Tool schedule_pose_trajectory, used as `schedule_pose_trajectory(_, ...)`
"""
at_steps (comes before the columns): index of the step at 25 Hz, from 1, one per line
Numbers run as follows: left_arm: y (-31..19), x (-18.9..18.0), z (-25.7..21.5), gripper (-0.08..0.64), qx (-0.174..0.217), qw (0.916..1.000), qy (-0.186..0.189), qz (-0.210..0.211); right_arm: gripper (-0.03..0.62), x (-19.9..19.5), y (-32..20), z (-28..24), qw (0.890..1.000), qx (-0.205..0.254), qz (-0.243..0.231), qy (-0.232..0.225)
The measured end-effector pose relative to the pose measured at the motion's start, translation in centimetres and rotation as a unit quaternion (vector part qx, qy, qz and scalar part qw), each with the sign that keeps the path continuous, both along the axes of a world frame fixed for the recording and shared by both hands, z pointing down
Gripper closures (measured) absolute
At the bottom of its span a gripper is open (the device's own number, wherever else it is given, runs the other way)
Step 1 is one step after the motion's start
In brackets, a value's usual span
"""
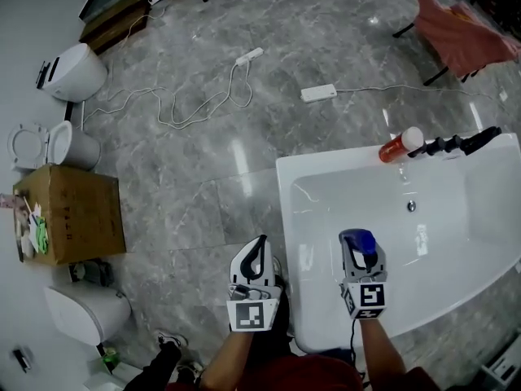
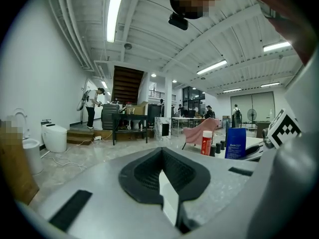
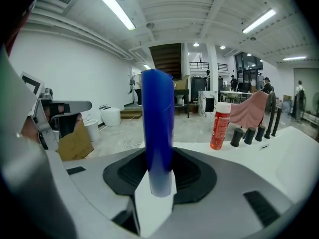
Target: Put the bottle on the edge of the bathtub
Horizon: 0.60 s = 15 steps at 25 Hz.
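A blue bottle (image 1: 359, 240) stands upright between the jaws of my right gripper (image 1: 359, 248), which is shut on it above the white bathtub (image 1: 326, 165), near its front rim. In the right gripper view the blue bottle (image 3: 157, 133) rises straight up from the right gripper (image 3: 158, 183). A red bottle with a white cap (image 1: 399, 147) stands on the tub's far edge beside a black tap set (image 1: 456, 144). My left gripper (image 1: 257, 249) hangs over the floor just left of the tub, shut with nothing in it. The left gripper (image 2: 162, 176) shows its jaws pressed together.
A cardboard box (image 1: 69, 214) and several white toilets (image 1: 75, 70) line the left side. Power strips with cables (image 1: 318, 93) lie on the grey marble floor beyond the tub. A red cloth (image 1: 460, 31) hangs over a frame at the far right.
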<state>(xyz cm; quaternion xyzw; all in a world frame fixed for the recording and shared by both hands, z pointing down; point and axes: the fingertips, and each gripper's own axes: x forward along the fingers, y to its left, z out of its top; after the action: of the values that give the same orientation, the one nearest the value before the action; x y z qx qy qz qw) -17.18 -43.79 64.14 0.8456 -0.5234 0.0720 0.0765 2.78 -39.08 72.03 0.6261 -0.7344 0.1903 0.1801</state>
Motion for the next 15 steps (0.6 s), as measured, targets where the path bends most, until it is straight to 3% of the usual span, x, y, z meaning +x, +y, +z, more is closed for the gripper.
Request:
schedule_pose_trajectory(8,0.5,-0.1,3.4,0.555,-0.032,0.9995,0.007,0.006,0.443,-1.4,-1.0,4.7,1.0,-0.027,-0.01,0.002)
schedule_pose_trajectory(15,1.3,-0.5,5.0,0.555,-0.042,0.9987,0.029,0.003,0.445,-1.8,-5.0,7.2,1.0,-0.03,-0.007,-0.002)
